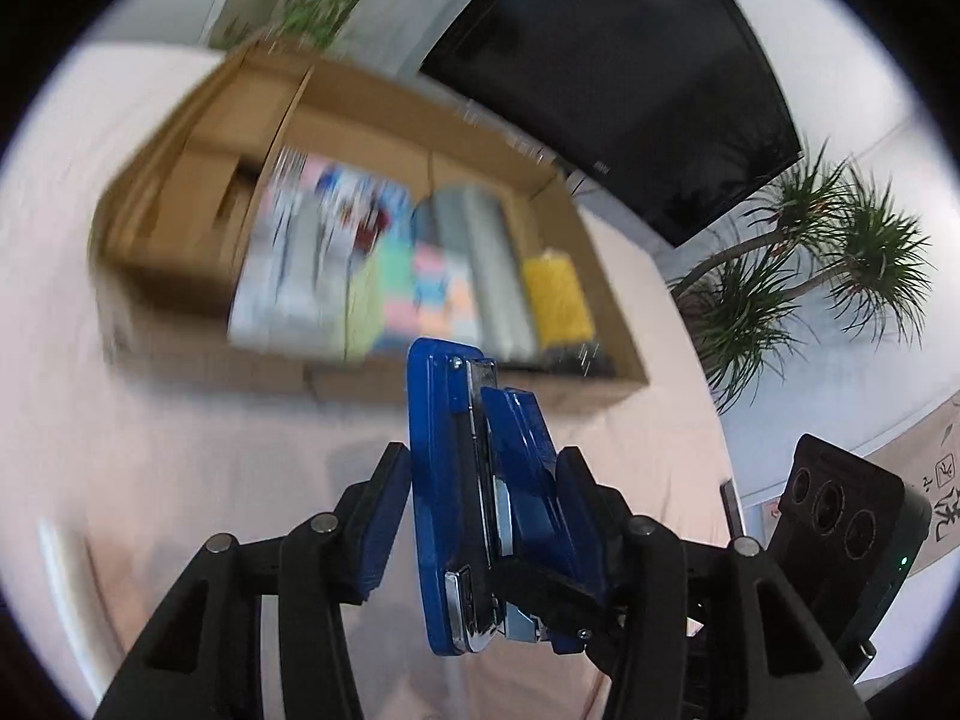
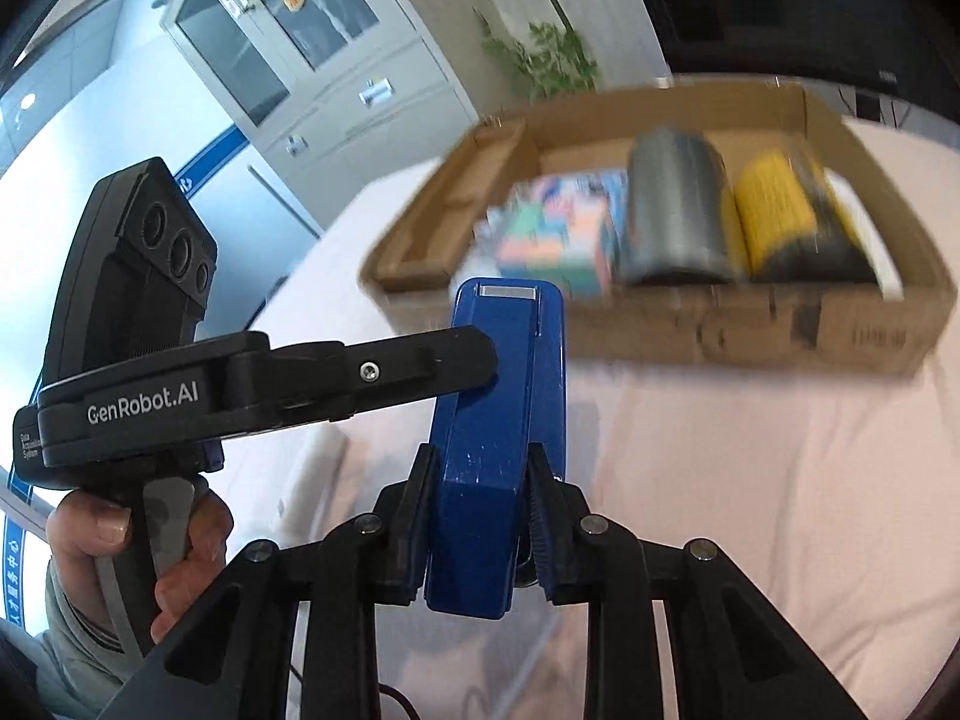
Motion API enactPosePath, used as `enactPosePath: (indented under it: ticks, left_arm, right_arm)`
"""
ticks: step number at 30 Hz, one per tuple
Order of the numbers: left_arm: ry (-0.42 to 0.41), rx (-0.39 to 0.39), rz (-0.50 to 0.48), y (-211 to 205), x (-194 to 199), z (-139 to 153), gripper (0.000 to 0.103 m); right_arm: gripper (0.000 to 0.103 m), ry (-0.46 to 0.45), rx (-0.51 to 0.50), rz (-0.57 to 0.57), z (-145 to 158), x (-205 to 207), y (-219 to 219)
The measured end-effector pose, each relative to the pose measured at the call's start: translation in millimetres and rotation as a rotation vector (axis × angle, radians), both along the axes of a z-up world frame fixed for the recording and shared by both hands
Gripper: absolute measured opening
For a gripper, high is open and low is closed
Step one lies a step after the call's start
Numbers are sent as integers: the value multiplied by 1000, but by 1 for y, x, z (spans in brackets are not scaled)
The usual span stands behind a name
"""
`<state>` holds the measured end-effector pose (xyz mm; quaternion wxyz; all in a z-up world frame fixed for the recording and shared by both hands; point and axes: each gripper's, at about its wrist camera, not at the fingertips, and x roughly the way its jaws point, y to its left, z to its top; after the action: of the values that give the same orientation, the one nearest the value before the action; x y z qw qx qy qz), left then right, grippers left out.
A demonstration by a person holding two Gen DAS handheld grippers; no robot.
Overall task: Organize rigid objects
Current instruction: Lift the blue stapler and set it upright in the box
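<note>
A blue stapler [image 1: 474, 480] is held in the air between both grippers, above a pink cloth. My left gripper [image 1: 480, 468] is shut on its sides; it also shows in the right wrist view [image 2: 474, 354] as a black finger pressing the stapler [image 2: 498, 420] from the left. My right gripper [image 2: 480, 480] is shut on the stapler's rear end. Beyond it stands an open cardboard box [image 1: 618, 354] [image 2: 660, 330] holding a grey roll [image 2: 672, 222], a yellow roll [image 2: 774, 216], colourful packets [image 2: 558, 234] and papers [image 1: 300, 276]. The box is blurred.
The pink cloth [image 2: 750, 480] covers the table. A black screen [image 1: 630, 72] and potted plants [image 1: 840, 258] stand behind the box. A grey cabinet [image 2: 312, 60] is at the back left. The person's hand [image 2: 168, 540] grips the left handle.
</note>
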<state>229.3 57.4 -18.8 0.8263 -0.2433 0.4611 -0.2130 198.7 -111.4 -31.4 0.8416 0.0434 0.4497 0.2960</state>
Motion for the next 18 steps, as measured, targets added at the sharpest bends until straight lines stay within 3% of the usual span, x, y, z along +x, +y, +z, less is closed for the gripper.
enactPosePath:
  ticks: [6,9,13,18]
  left_arm:
    - [-95,8,-32,12,78,43,49]
    - [-80,-6,-55,21,134,45,49]
    - [-18,-45,-70,31,192,26,49]
    - [113,-94,-82,38,233,-27,49]
  right_arm:
    - [26,-105,-8,-25,57,49,9]
    - [26,-111,-18,-45,75,97,19]
    - [25,-59,-48,-86,73,157,30]
    - [24,56,-121,-134,32,219,43]
